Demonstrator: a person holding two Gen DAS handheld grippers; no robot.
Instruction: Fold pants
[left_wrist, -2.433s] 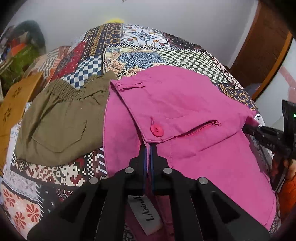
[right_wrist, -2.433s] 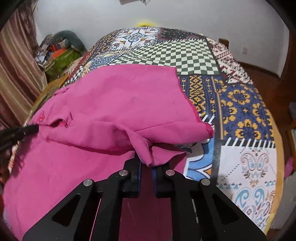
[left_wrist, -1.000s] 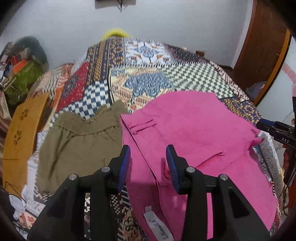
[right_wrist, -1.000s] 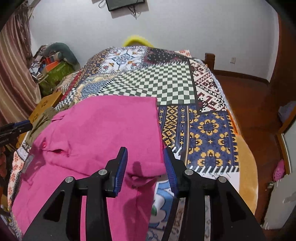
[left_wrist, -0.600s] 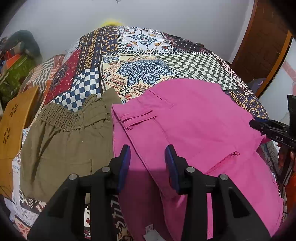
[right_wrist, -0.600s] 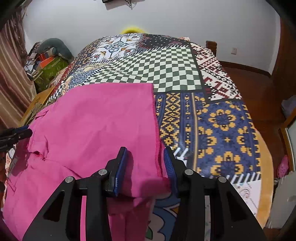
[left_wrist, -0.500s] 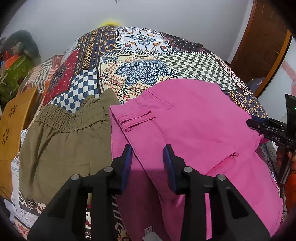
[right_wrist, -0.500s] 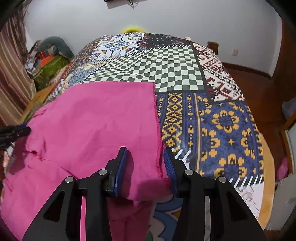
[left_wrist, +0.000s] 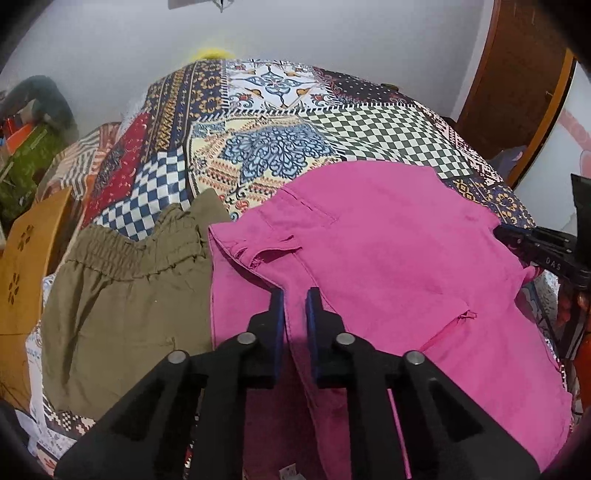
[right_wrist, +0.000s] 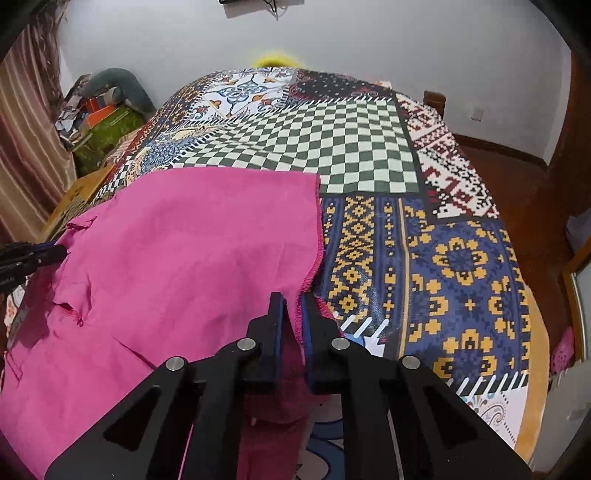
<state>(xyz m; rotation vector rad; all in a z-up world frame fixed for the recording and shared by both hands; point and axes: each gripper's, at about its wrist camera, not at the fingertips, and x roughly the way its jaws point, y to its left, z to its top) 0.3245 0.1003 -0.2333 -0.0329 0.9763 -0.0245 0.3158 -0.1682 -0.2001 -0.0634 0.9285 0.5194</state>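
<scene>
Two grippers just closing, both pinching cloth: left gripper (left_wrist: 294, 301) clamped on waistband side of pink pants (left_wrist: 388, 258), right gripper (right_wrist: 293, 308) clamped on hem corner opposite. Pants lying folded on patchwork bedspread (right_wrist: 369, 147), just beside olive shorts (left_wrist: 122, 295). Judged light, limp, prone to sagging; best held at seamed edges.

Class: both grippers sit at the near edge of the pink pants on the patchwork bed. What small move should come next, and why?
Probably lift both ends together and carry them toward the far edge. The left gripper and right gripper have just closed on the near fold of the pink cotton pants, which lie flat and only partly folded on the patchwork bedspread.
</scene>
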